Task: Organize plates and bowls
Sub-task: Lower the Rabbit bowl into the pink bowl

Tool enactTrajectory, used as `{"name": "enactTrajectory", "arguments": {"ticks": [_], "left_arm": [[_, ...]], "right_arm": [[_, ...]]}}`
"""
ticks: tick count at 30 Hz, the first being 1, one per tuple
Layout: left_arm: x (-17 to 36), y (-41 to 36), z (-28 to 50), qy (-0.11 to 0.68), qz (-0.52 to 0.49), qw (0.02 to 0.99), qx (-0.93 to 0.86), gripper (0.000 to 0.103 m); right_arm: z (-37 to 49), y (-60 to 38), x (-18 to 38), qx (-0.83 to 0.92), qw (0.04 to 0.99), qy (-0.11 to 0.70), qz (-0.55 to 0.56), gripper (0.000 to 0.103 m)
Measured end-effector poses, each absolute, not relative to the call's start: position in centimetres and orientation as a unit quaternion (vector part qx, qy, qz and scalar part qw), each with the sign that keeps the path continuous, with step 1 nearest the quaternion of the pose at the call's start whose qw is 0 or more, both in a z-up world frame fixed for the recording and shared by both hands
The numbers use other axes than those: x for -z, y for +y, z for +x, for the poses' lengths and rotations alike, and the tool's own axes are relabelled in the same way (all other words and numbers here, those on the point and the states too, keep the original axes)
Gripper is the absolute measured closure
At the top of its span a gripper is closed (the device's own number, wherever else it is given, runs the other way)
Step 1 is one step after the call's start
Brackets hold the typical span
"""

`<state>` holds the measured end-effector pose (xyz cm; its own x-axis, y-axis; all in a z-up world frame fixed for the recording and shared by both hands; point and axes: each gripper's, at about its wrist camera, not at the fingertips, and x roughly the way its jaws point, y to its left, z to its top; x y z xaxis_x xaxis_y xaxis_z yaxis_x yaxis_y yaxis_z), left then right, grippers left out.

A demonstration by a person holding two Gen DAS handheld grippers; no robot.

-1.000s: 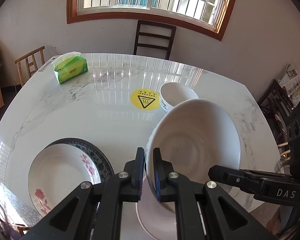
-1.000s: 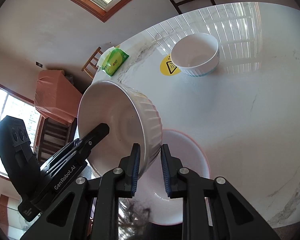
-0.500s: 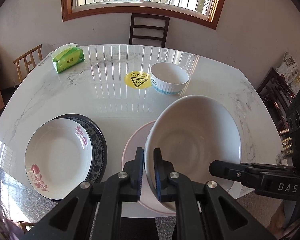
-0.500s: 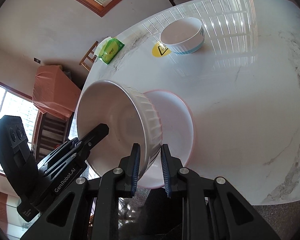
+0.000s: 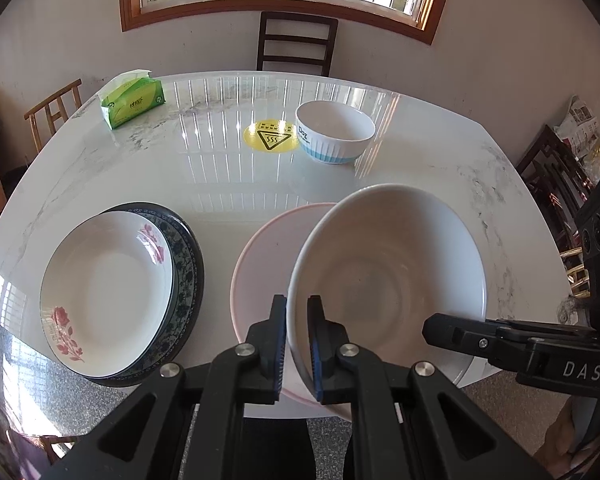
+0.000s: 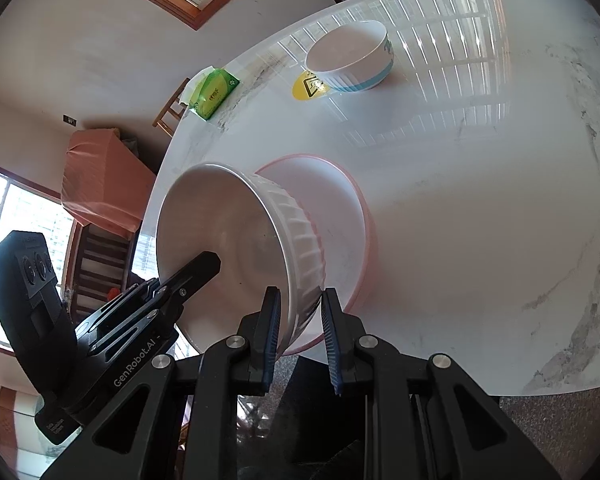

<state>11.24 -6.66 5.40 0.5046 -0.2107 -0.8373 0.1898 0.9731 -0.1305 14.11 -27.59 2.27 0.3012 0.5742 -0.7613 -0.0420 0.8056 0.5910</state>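
Both grippers, left (image 5: 297,342) and right (image 6: 299,334), clamp the ribbed bowl (image 5: 388,280) over the pink plate (image 5: 264,256) at the table's (image 5: 220,172) near edge; stacked plates (image 5: 108,288) lie beside.

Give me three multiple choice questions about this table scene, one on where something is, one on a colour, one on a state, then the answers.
1. Where is the tissue pack?
A. far left of the table
B. inside a bowl
C. on a chair

2. What colour is the round sticker?
A. red
B. yellow
C. blue

3. How is the large white bowl held?
A. by neither gripper
B. by one gripper
C. by both grippers

Answers:
A, it lies near the table's far left edge.
B, it is yellow.
C, left gripper and right gripper each clamp its rim.
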Motion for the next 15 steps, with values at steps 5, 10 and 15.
{"name": "enactTrajectory", "arguments": {"ticks": [5, 10, 15], "left_arm": [[-5.10, -6.87, 11.21, 0.486, -0.007, 0.867, 0.114, 0.093], [-4.86, -6.86, 11.43, 0.489, -0.006, 0.865, 0.112, 0.093], [-4.55, -6.96, 11.62, 0.491, -0.006, 0.864, 0.109, 0.093]], "right_arm": [[14.09, -27.69, -1.96, -0.198, 0.769, 0.558, 0.239, 0.082], [14.19, -27.63, -1.96, -0.197, 0.771, 0.557, 0.238, 0.082], [14.25, -27.53, -1.92, -0.197, 0.772, 0.557, 0.236, 0.082]]}}
